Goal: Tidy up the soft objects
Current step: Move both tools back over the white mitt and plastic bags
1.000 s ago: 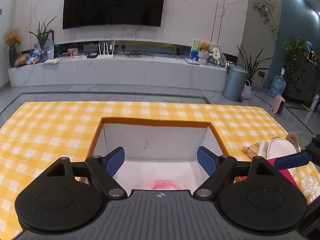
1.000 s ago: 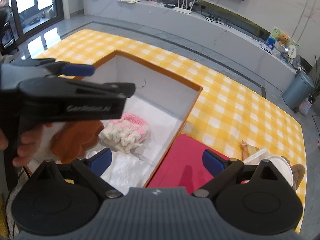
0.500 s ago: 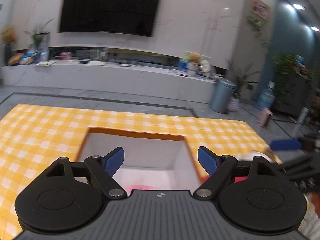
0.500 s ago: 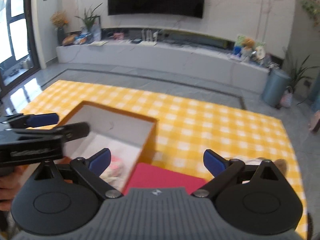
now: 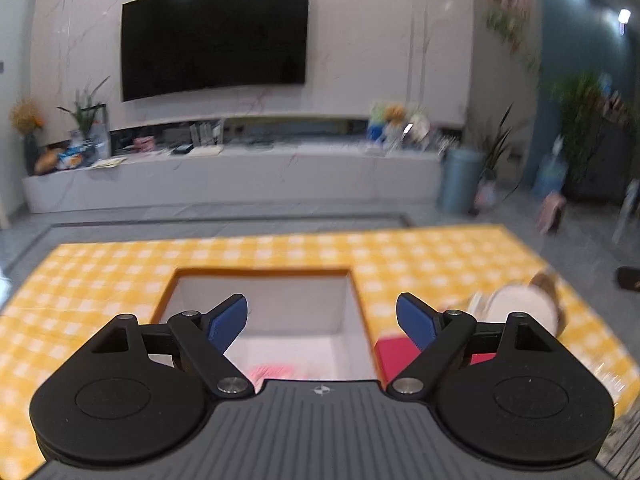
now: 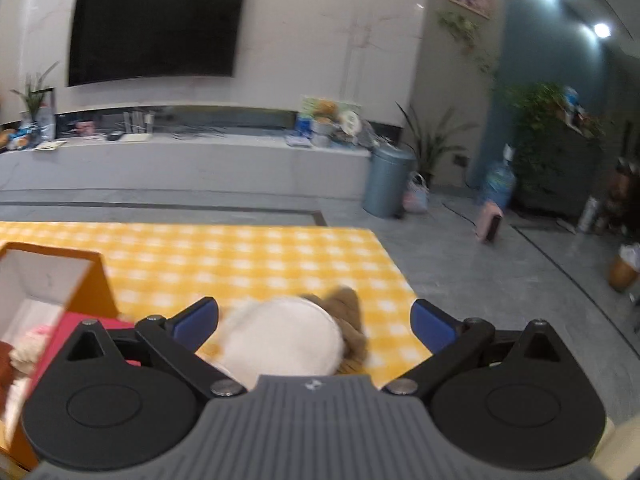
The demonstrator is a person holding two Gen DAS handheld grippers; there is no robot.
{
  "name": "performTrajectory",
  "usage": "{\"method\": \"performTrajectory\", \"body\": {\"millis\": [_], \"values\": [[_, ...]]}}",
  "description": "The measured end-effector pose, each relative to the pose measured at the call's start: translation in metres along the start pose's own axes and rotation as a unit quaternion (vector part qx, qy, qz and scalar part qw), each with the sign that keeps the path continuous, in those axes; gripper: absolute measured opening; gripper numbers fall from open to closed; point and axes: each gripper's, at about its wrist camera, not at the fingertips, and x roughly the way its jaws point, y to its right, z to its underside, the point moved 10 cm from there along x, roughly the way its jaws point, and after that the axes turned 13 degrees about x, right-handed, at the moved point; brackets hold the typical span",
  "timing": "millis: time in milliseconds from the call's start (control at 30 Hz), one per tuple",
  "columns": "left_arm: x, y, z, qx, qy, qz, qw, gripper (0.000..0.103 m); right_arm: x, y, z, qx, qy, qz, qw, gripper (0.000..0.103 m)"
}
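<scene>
On a table with a yellow checked cloth (image 5: 100,280): one orange-rimmed box (image 5: 260,272) with white inside, holding a pink knitted piece (image 5: 268,372). Red cloth (image 5: 390,354) lies just beside the box. Left gripper (image 5: 322,318): above the box, jaws wide, holding nothing. Right gripper (image 6: 314,320): jaws wide, empty, over a white round soft pad (image 6: 280,338) with a brown plush toy (image 6: 348,306) touching it behind.

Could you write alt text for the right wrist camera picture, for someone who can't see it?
An open hand-held gripper points at a white and brown plush toy on a yellow checked tablecloth. An orange box sits at left.
</scene>
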Motion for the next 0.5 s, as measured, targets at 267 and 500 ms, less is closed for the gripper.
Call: {"method": "performTrajectory", "body": {"millis": [267,500], "values": [[-0.008,0.07,-0.022,0.09,0.01,0.035,0.9953,0.099,0.068,0.055,0.075,-0.003,-0.126,0.035,0.991,0.1],[0.014,0.162,-0.034,0.177,-0.015,0.107,0.9782,0.099,0.106,0.085,0.116,0.001,-0.193,0.049,0.98,0.1]]}}
